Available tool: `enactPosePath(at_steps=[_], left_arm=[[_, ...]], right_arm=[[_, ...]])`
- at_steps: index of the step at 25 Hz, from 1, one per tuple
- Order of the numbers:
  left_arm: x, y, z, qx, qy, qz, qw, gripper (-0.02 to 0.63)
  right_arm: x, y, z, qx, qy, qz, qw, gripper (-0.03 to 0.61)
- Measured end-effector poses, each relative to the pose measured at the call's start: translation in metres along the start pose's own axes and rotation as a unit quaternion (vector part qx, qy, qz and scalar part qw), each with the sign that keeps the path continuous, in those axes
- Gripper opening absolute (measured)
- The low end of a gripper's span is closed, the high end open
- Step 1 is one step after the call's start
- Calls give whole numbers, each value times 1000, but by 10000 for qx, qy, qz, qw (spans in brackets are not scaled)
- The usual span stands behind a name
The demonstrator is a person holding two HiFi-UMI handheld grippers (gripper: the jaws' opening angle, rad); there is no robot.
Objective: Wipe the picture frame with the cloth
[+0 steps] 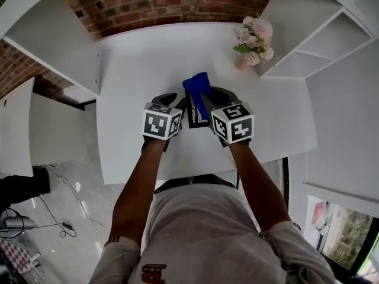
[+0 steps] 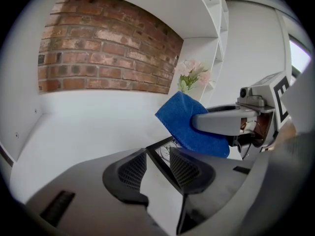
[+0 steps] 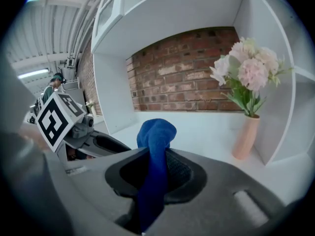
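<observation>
The picture frame (image 1: 194,115) is shown upright over the middle of the white counter (image 1: 139,64), between the two grippers. The jaws of the left gripper (image 2: 157,168) are held apart, with the frame's dark edge standing between them, close to one pad. The blue cloth (image 3: 156,132) is clamped in the closed jaws of the right gripper (image 3: 155,173) and is carried just above the frame. A vase of pink flowers (image 1: 254,40) is placed at the counter's far right corner.
</observation>
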State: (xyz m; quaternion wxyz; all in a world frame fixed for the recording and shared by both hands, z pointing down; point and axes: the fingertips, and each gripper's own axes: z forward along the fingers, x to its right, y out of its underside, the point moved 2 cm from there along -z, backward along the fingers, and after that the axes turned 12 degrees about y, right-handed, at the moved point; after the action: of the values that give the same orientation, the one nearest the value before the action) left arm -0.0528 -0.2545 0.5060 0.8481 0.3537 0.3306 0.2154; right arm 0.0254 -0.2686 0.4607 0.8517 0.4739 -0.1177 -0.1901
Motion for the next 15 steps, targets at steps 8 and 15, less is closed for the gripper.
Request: enactPosePath(at_steps=[8,15], left_arm=[[-5,15,20,-490,-59,-52,9988,167],[-9,27,29,-875,-105,-32,9961,167]], right_arm=[[0,18,18,-495,-64,-15,9988,75],[-3,31,33,-909,-107,-74,9958,75]])
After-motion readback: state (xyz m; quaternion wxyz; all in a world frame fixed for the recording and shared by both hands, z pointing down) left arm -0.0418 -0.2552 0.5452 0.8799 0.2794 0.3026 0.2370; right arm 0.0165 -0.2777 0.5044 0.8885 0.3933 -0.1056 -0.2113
